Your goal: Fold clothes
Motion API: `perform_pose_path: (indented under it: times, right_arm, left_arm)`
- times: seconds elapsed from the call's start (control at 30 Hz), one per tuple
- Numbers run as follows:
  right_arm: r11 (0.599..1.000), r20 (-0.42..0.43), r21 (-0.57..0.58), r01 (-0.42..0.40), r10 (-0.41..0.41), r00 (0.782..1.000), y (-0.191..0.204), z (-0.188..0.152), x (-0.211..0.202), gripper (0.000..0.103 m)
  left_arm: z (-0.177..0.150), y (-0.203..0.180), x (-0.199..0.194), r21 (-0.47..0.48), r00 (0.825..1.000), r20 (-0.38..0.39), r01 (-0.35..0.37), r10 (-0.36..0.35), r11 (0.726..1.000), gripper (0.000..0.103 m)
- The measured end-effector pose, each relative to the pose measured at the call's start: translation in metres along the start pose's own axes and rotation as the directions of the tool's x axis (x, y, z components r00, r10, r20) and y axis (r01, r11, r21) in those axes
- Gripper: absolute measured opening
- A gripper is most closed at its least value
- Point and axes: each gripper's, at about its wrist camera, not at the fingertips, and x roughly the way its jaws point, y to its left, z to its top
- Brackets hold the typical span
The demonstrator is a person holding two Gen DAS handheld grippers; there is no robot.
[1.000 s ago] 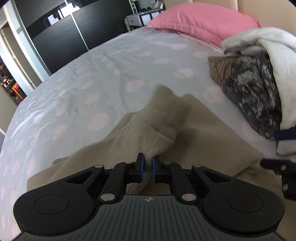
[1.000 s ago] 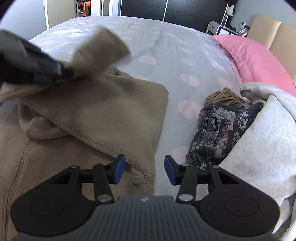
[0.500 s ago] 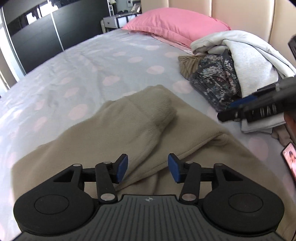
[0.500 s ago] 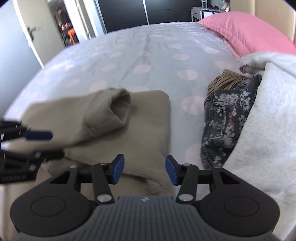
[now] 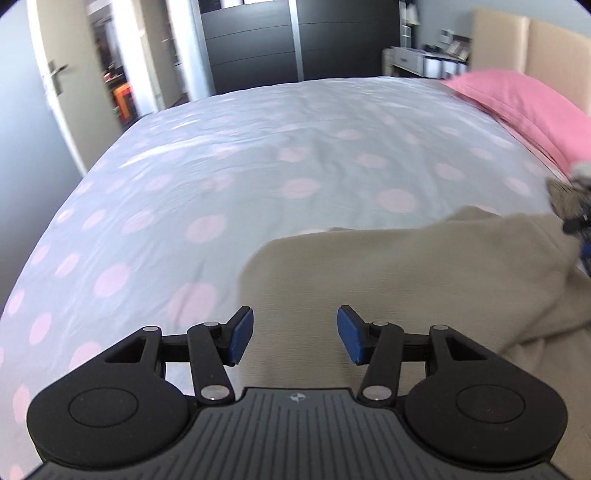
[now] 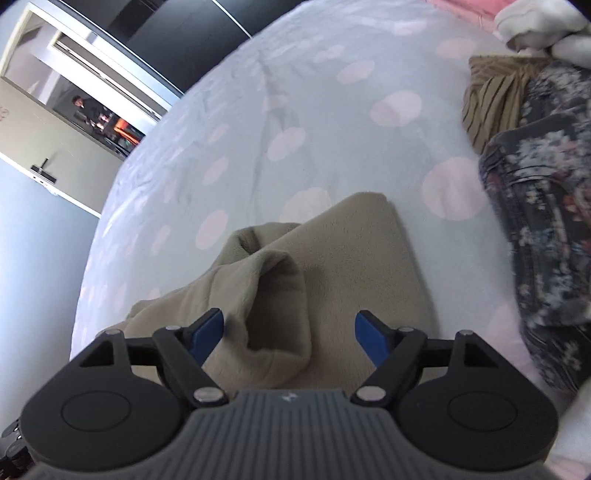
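A beige fleece top [image 5: 406,280] lies on the spotted bed cover [image 5: 258,166]. My left gripper [image 5: 295,328] hovers open above the fleece's left edge, and its pads touch nothing. In the right wrist view a sleeve is folded over the body of the fleece [image 6: 351,258], with its open cuff [image 6: 277,295] facing me. My right gripper [image 6: 290,328] is tilted over that cuff. Its jaws are opening, with the cuff between them and the pads clear of the cloth.
A pile of other clothes sits at the right: a dark floral garment [image 6: 546,221], a brown striped one [image 6: 491,96] and a white one [image 6: 535,22]. A pink pillow [image 5: 517,99] lies by the headboard. A dark wardrobe [image 5: 251,48] and an open door [image 5: 55,81] stand beyond the bed.
My left gripper let go of the sleeve it was pinching, opened and swung away to the left. My right gripper rolled, moved over the dropped sleeve cuff and spread its jaws wider.
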Motion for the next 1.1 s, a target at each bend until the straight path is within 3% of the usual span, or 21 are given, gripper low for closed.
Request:
perform_pose_path:
  times: [0.1, 0.17, 0.23, 0.27, 0.33, 0.4, 0.53, 0.63, 0.77, 0.87, 0.97, 1.1]
  right_arm:
    - [1.000, -0.008, 0.003, -0.007, 0.007, 1.000, 0.000, 0.005, 0.018, 0.077]
    - [1.000, -0.019, 0.011, -0.025, 0.025, 1.000, 0.001, 0.003, 0.028, 0.067]
    - [1.000, -0.027, 0.003, -0.025, 0.025, 0.999, 0.004, -0.001, 0.036, 0.041]
    - [1.000, -0.017, -0.025, -0.014, 0.014, 1.000, 0.009, -0.004, 0.036, 0.038]
    - [0.994, 0.015, -0.108, 0.009, -0.007, 1.000, 0.021, -0.007, 0.030, 0.017]
    - [0.983, 0.052, -0.183, 0.014, -0.004, 0.999, 0.036, -0.008, 0.016, 0.015]
    - [0.941, 0.190, -0.337, -0.020, 0.089, 0.978, 0.067, -0.013, -0.038, 0.014]
    - [0.930, 0.220, -0.361, 0.064, 0.018, 0.975, 0.065, -0.016, -0.049, 0.014]
    - [0.945, 0.153, -0.305, 0.117, -0.072, 0.986, 0.039, -0.025, -0.015, 0.014]
    - [0.939, 0.148, -0.290, 0.184, -0.147, 0.978, 0.031, -0.034, 0.001, 0.026]
    - [0.927, 0.206, -0.305, 0.219, -0.160, 0.965, 0.033, -0.036, -0.012, 0.031]
    - [0.869, 0.285, -0.421, 0.260, -0.146, 0.947, 0.058, -0.042, -0.034, 0.031]
  left_arm:
    - [-0.003, 0.025, 0.010, -0.055, 1.000, -0.004, -0.026, 0.025, 0.998, 0.049]
    - [-0.006, 0.034, 0.016, -0.077, 0.999, -0.008, -0.039, 0.038, 0.996, 0.048]
    - [-0.011, 0.046, 0.019, -0.112, 0.999, -0.008, -0.048, 0.047, 0.993, 0.048]
    - [-0.014, 0.050, 0.020, -0.131, 0.999, -0.008, -0.049, 0.049, 0.990, 0.048]
    - [-0.018, 0.057, 0.019, -0.158, 0.999, -0.012, -0.052, 0.050, 0.986, 0.049]
    - [-0.020, 0.060, 0.017, -0.168, 0.999, -0.010, -0.054, 0.054, 0.984, 0.048]
    - [-0.014, 0.058, 0.009, -0.184, 0.999, 0.025, -0.028, 0.033, 0.983, 0.045]
    - [-0.004, 0.049, 0.007, -0.189, 0.999, 0.043, 0.000, 0.008, 0.982, 0.039]
    - [0.005, 0.033, 0.018, -0.176, 0.999, 0.034, -0.001, 0.007, 0.984, 0.034]
    - [0.009, 0.022, 0.021, -0.173, 1.000, 0.019, -0.008, 0.011, 0.985, 0.031]
    - [0.011, 0.014, 0.015, -0.135, 1.000, 0.021, -0.013, 0.016, 0.991, 0.031]
    - [0.016, 0.005, 0.021, -0.105, 1.000, -0.013, -0.029, 0.028, 0.994, 0.026]
